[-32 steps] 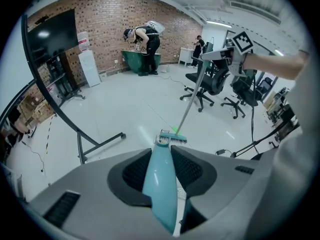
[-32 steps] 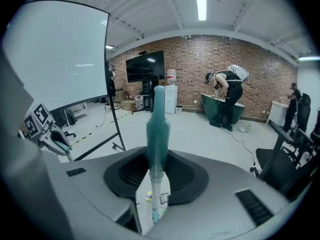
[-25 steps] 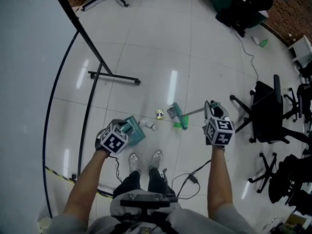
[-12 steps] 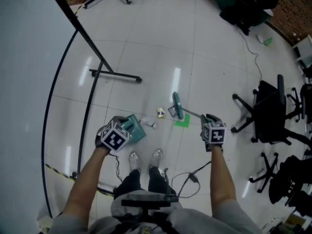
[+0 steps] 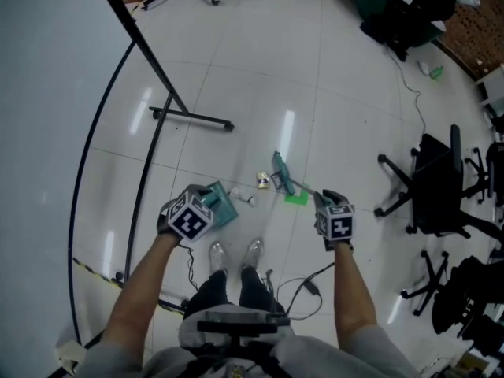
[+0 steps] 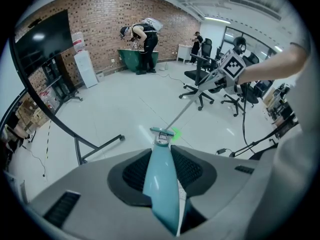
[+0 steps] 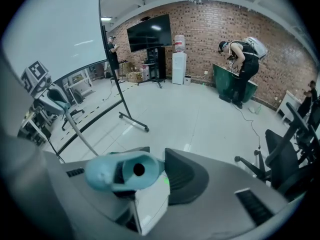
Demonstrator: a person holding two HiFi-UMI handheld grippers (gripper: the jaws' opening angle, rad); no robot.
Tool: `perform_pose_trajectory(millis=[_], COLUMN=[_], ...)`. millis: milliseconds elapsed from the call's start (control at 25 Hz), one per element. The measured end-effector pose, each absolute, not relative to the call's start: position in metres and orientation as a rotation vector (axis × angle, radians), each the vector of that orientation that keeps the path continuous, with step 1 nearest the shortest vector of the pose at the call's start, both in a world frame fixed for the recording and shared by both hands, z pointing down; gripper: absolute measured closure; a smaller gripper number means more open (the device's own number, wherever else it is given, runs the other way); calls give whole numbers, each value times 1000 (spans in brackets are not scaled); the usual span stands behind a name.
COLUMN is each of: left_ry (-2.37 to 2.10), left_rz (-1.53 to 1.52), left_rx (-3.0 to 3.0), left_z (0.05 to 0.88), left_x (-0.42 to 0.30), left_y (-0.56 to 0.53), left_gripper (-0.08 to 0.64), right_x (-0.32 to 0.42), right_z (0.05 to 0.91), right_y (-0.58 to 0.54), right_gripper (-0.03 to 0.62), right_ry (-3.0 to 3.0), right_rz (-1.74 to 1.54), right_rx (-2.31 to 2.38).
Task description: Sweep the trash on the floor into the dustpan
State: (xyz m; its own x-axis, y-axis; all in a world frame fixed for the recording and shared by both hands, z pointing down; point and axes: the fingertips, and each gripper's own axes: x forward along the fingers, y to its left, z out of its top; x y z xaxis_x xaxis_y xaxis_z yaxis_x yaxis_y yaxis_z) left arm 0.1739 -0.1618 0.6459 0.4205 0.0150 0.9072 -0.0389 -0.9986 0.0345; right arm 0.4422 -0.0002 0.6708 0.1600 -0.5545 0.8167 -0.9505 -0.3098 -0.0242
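Down on the pale tile floor (image 5: 260,93), the trash lies between the two tools. White scraps (image 5: 240,197) sit just beside the mouth of the teal dustpan (image 5: 219,203). A small yellowish piece (image 5: 262,180) sits close against the broom head (image 5: 280,172).

Left gripper (image 5: 201,208): jaws pinched on the dustpan's teal handle (image 6: 162,184), pan low to the floor just ahead of the person's shoes (image 5: 234,256).

Right gripper (image 5: 324,203): jaws clamped on the teal end of the broom handle (image 7: 125,173). The shaft slants down and away to the head. A green floor mark (image 5: 297,198) shows just beside the shaft.

Surroundings:
- Black wheeled stand (image 5: 193,118) beyond and left of the trash, apart from it. Its slanted pole runs up past a large white panel (image 5: 47,93).
- Office chairs (image 5: 431,183) to the right, well apart from the broom.
- Black cable (image 5: 303,283) loops over the tiles by the right shoe, behind the sweeping spot.
- Far side of the room: a person (image 7: 239,64) bent over a green table (image 7: 226,84), in front of a brick wall carrying a dark screen (image 7: 149,31).

Nothing lies between the broom head and the dustpan except the trash itself.
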Motion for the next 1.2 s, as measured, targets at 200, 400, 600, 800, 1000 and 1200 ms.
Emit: perform_pose_trajectory(millis=[200, 400, 600, 800, 1000, 1200], left_ry=[-24, -6, -8, -10, -9, -3], left_rz=[1660, 1644, 1641, 1626, 1623, 1594], left_rx=[2606, 2614, 2612, 2619, 2623, 2633], left_z=[646, 640, 639, 641, 644, 642], left_x=[165, 166, 159, 157, 154, 146], left_y=[-163, -158, -160, -160, -161, -162], left_gripper=[443, 444, 445, 445, 445, 445], right_x=[397, 372, 340, 312, 277, 228], right_z=[675, 673, 672, 669, 668, 660], right_y=[-14, -20, -30, -38, -49, -64], right_gripper=[492, 492, 491, 491, 491, 491], right_ry=[-1466, -1487, -1515, -1543, -1618, -1720], right_rz=[1007, 1037, 1071, 1119, 1252, 1327], right_rx=[1881, 1879, 1883, 1866, 1874, 1808])
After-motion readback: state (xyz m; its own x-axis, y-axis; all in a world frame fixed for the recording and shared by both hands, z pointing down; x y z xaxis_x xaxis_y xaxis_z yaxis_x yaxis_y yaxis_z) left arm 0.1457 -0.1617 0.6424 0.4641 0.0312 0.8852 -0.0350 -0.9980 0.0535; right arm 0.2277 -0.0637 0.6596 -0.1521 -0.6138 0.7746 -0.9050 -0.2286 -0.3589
